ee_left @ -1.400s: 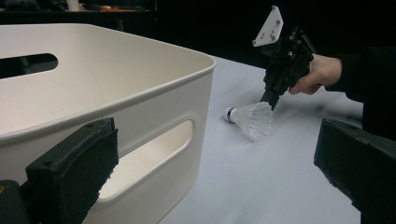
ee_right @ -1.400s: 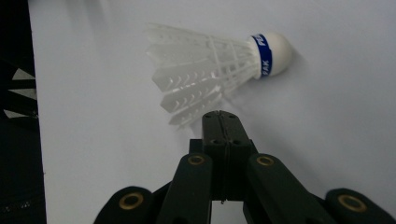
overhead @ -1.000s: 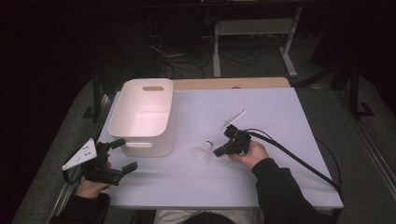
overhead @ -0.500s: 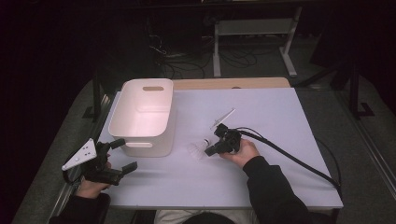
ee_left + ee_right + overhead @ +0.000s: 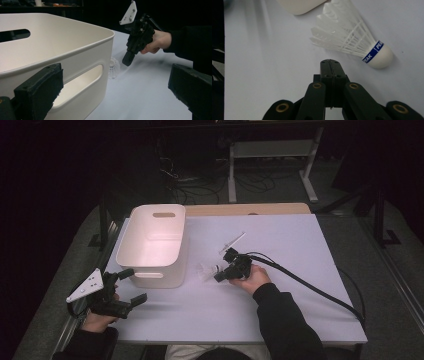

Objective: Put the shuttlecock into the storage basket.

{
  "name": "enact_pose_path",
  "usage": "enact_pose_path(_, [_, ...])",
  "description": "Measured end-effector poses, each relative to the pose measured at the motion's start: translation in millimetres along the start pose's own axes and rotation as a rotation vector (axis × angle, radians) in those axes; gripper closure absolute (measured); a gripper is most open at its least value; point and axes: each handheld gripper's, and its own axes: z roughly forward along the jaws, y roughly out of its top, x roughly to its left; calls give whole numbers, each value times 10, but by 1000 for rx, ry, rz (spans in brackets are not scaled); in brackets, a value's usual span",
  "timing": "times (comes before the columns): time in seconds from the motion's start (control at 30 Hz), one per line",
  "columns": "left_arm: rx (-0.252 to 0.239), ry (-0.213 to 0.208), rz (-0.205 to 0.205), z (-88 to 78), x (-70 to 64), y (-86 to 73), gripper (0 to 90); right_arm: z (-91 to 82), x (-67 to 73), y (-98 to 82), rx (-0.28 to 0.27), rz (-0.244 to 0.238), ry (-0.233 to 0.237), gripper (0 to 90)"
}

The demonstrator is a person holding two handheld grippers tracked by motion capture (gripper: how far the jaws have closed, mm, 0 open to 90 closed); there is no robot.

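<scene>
A white feather shuttlecock (image 5: pixel 352 45) with a blue band lies on its side on the white table, cork end to the right in the right gripper view. My right gripper (image 5: pixel 330 63) is shut with nothing in it, its tip just short of the feathers. From above, the right gripper (image 5: pixel 221 277) sits immediately right of the shuttlecock (image 5: pixel 206 270). My left gripper (image 5: pixel 132 286) stands open at the near left corner of the white bin (image 5: pixel 150 275). In the left gripper view its jaws frame the bin (image 5: pixel 75 47), the shuttlecock (image 5: pixel 114 68) and the right gripper (image 5: pixel 128 60).
The bin is empty and stands at the table's left. A thin white stick (image 5: pixel 232 241) lies behind the right gripper. A thick black cable (image 5: pixel 310 287) trails right from that gripper. Bare table (image 5: pixel 300 240) spreads to the right and front.
My right gripper has slid left across the table, closing on the shuttlecock. The left gripper has stayed put, still open.
</scene>
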Motion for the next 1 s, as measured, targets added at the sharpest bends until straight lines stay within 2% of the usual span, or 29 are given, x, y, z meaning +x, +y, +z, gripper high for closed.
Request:
enact_pose_path(0.2, [-1, -2, 0, -3, -2, -1, 0, 74, -17, 90, -5, -8, -6, 893])
enact_pose_path(0.7, [-3, -4, 0, -4, -3, -1, 0, 80, -122, 265, -3, -9, -36, 893])
enact_pose_path(1.0, [-3, -5, 0, -6, -4, -1, 0, 83, -232, 335, -28, 15, -56, 892])
